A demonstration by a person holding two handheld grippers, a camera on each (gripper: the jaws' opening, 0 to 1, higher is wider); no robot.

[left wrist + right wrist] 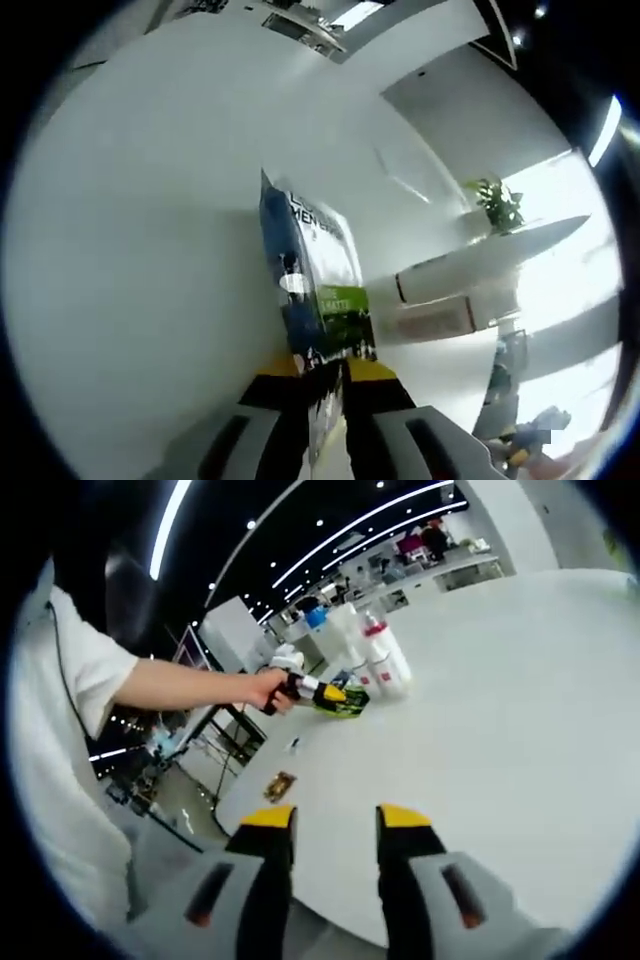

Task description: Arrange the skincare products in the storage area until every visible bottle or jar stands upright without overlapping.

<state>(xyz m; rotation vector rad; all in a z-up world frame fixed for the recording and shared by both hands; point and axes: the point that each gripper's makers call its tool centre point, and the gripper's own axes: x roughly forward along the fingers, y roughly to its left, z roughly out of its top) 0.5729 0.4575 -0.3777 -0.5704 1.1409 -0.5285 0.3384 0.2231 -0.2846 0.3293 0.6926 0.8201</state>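
Your left claw (325,385) is clamped on a blue-and-green packet (318,285), its lower edge hidden between the jaws. Your right claw (335,830) hangs parted and empty over the white table (500,730). Far across it stand about three white bottles (378,660), bunched and hard to count. Beyond, ceiling lights streak a dark room.

A blue-and-green skincare packet (318,290) stands clamped edge-on; white bottles (385,660) stand upright together.
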